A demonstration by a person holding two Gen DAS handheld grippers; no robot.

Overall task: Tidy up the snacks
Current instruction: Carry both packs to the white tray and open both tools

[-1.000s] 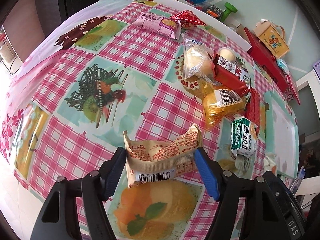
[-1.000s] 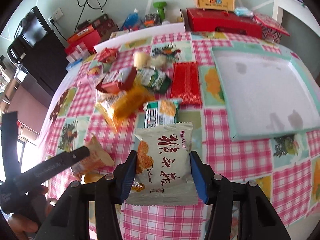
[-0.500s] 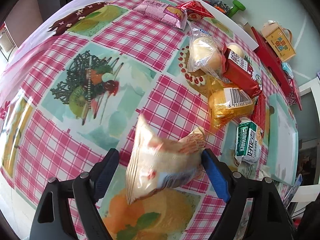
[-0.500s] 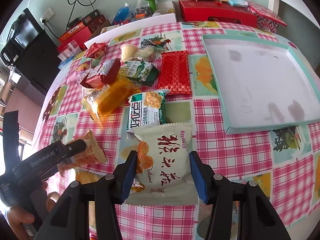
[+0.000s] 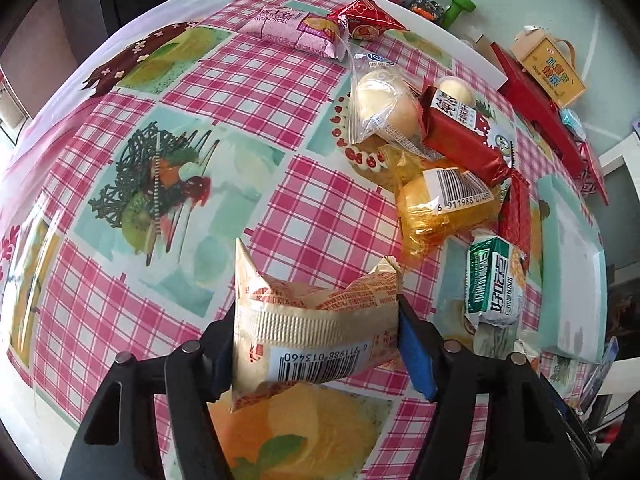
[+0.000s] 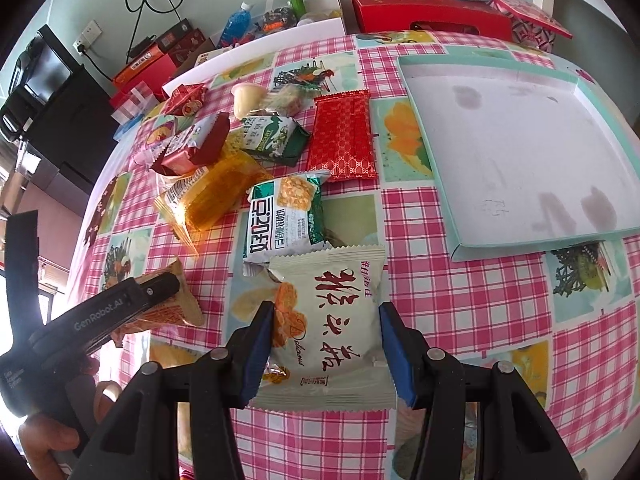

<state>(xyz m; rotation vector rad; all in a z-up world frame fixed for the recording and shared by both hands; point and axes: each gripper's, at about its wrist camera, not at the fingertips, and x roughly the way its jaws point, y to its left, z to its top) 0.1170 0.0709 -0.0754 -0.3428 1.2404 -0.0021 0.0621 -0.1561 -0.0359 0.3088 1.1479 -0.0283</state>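
**Both grippers hold a snack each**

Left gripper (image 5: 316, 340) is clamped on the tan snack packet (image 5: 312, 328), barcode facing me. My right gripper (image 6: 326, 348) is closed on the cream snack packet (image 6: 332, 320), near the mint tray (image 6: 516, 160) and in front of it. Left of that tray lies the snack pile: green-white packet (image 6: 284, 216), orange packet (image 6: 212, 196), red packet (image 6: 344, 140), on the checked tablecloth (image 6: 460, 300).
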